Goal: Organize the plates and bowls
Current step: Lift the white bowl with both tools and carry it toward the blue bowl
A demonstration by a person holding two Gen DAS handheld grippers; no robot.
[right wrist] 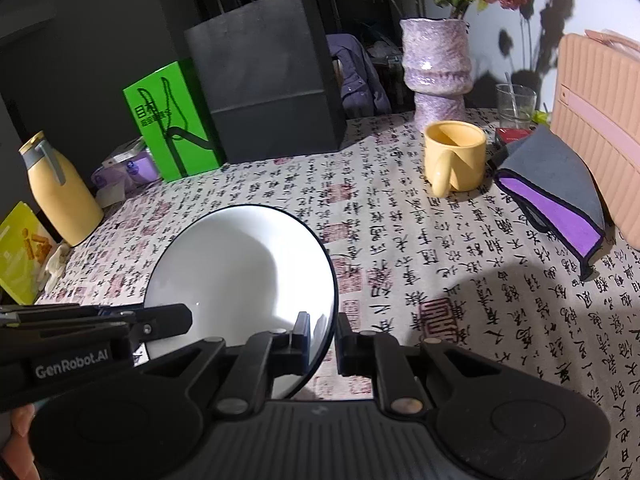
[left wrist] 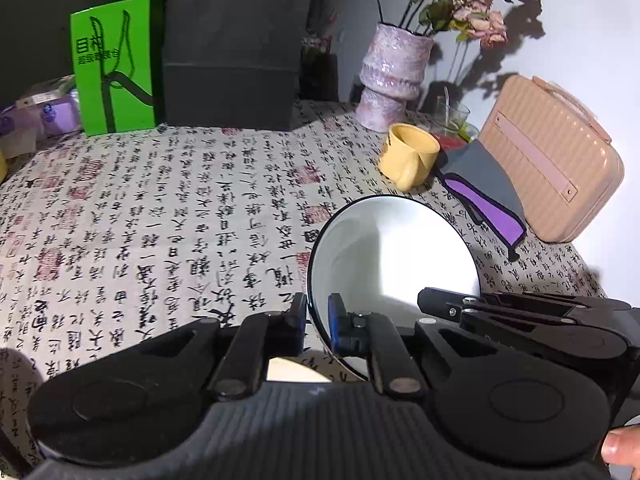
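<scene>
Two tongs are pinching one round white bowl (right wrist: 244,276) with a thin dark rim, holding it up over the bench (left wrist: 160,208). The left tongs (left wrist: 318,320) are squeezing almost shut on the bowl's left edge, and the right tongs (right wrist: 323,336) are squeezing almost shut on its right edge. The bowl is looking smooth and shiny inside. A cloth with black writing is covering the bench. A yellow mug (right wrist: 454,156), a bumpy purple vase (right wrist: 436,68), a ribbed pink case (left wrist: 552,160) and a grey and purple pouch (right wrist: 560,188) are sitting well apart from the bowl. Lots of open cloth is lying between the bowl and the black bag (left wrist: 236,44).
</scene>
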